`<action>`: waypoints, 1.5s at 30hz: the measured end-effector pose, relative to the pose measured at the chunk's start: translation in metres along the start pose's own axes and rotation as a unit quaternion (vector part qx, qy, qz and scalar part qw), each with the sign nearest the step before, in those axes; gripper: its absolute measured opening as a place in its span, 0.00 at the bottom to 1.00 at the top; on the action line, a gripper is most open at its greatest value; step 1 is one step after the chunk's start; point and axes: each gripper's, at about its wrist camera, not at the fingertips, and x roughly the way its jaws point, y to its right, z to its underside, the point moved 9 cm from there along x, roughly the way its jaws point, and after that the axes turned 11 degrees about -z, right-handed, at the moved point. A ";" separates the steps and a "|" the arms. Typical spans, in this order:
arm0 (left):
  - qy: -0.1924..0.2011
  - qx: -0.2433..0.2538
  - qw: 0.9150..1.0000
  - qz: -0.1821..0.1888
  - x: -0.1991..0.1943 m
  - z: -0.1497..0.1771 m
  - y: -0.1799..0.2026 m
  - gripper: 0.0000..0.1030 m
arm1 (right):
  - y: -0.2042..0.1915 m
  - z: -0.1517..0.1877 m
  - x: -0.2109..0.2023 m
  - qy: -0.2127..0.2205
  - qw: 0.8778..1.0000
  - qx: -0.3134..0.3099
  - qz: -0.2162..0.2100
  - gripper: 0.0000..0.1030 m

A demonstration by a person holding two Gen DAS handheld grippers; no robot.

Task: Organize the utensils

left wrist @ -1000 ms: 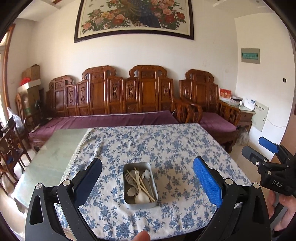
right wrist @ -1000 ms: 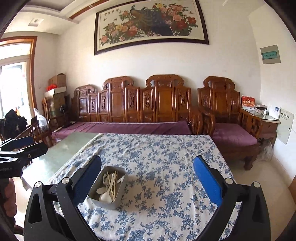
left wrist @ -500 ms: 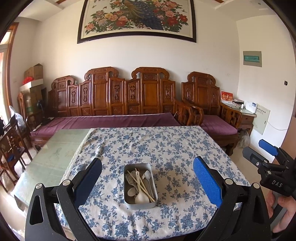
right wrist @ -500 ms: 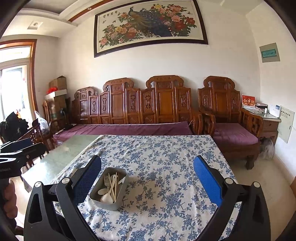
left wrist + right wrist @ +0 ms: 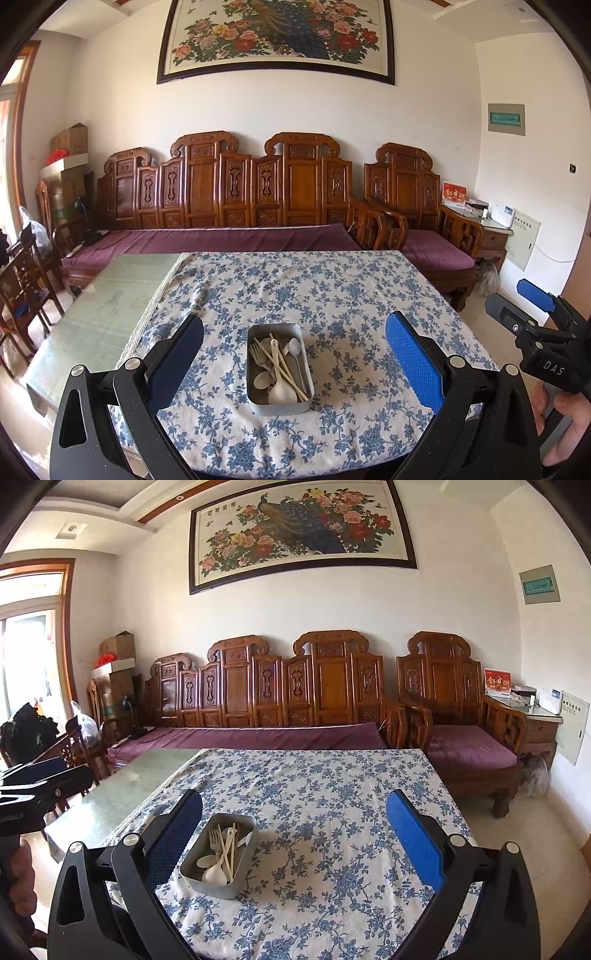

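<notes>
Left gripper (image 5: 294, 360): fingers spread wide, nothing between the pads; it hangs above the near edge of the table, aimed straight at the tin.
Right gripper (image 5: 294, 840): fingers likewise wide apart and empty; it hangs over the near right part of the table, with the tin just inside its left finger (image 5: 173, 843).
Metal tin (image 5: 279, 369): sits on the floral tablecloth (image 5: 332, 302), toward the near edge and a little left of the cloth's middle.
Utensils (image 5: 279, 363): heaped loose in the tin, with a fork, white spoons, a metal spoon and pale chopsticks crossing one another.
Open room: the cloth is bare on every side of the tin; the widest stretch lies to the right and toward the far edge.
Table edges: the cloth ends at a fringed border on the left, beyond which lies the bare glass top (image 5: 99, 306); the far edge faces the wooden sofa (image 5: 236, 192), the right edge drops to the floor.
Change from earlier: both views have tilted slightly, so the tin sits lower in each picture and more of the wall painting (image 5: 299, 528) shows; the fingertip seen a second ago at the bottom of the left view is gone; the tin and its contents lie as before.
</notes>
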 end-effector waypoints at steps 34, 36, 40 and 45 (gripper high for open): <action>-0.001 0.003 1.000 -0.002 0.000 0.006 0.001 0.92 | 0.000 0.001 0.005 -0.003 1.000 -0.001 -0.004 0.97; -0.001 0.003 1.000 -0.002 0.000 0.006 0.001 0.92 | 0.000 0.001 0.006 -0.003 1.000 0.000 -0.004 0.97; -0.001 0.003 1.000 -0.002 0.000 0.005 0.001 0.92 | 0.000 0.002 0.005 -0.004 1.000 0.000 -0.004 0.97; -0.001 0.003 1.000 -0.002 0.000 0.005 0.001 0.92 | 0.000 0.002 0.006 -0.004 1.000 0.000 -0.004 0.97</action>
